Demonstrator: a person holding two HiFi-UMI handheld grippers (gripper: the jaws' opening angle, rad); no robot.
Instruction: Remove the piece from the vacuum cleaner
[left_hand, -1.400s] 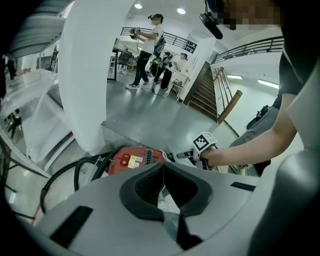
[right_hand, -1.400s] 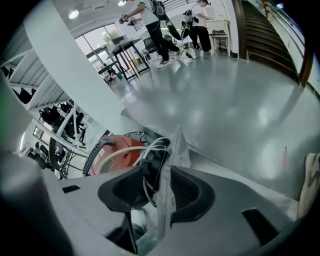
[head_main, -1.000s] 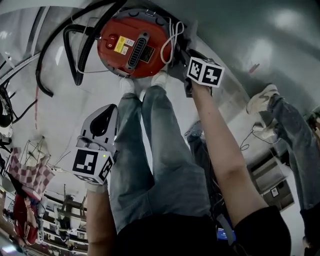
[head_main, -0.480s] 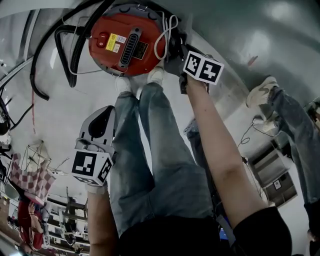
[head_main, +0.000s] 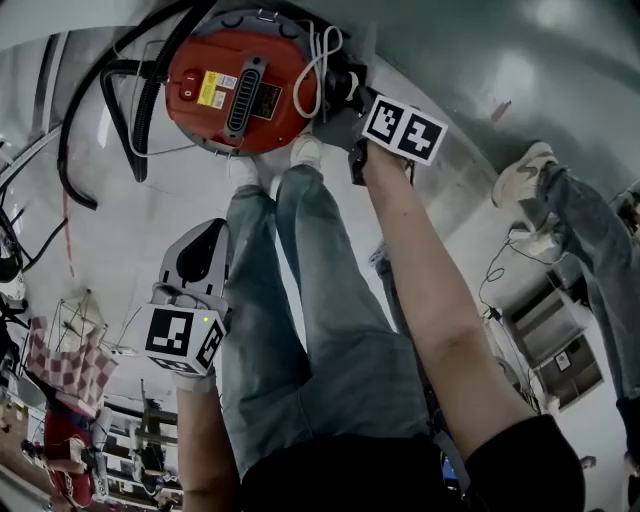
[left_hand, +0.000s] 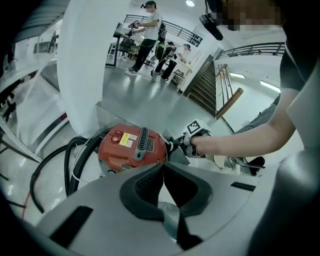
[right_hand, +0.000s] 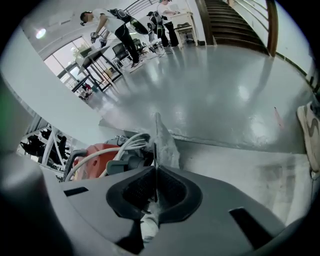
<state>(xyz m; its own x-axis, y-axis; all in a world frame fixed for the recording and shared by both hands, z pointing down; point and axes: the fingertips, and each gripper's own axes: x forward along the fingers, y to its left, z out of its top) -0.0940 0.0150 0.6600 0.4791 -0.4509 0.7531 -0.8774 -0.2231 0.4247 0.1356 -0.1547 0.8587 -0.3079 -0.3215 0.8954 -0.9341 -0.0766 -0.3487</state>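
Looking down in the head view, the red vacuum (head_main: 235, 90) stands on the floor (head_main: 480, 90) by the person's shoes (head_main: 305, 150), the right tool (head_main: 345, 95) at its right edge beside a white cord (head_main: 315, 65); the left tool (head_main: 205, 250) hangs nearer, well apart. Left gripper view: its jaws meet, empty. Right gripper view: jaws that have just been closing pinch a thin pale piece (right_hand: 162, 137) just beside the vacuum.

Right gripper (right_hand: 156, 172) — jaws have just been closing, from wide apart a second ago to nearly together. A thin pale piece (right_hand: 164, 142) now stands edge-on between the pads. Vacuum cleaner (head_main: 235, 85) — drifted up and leftward in the head view, with the right gripper following close beside it.
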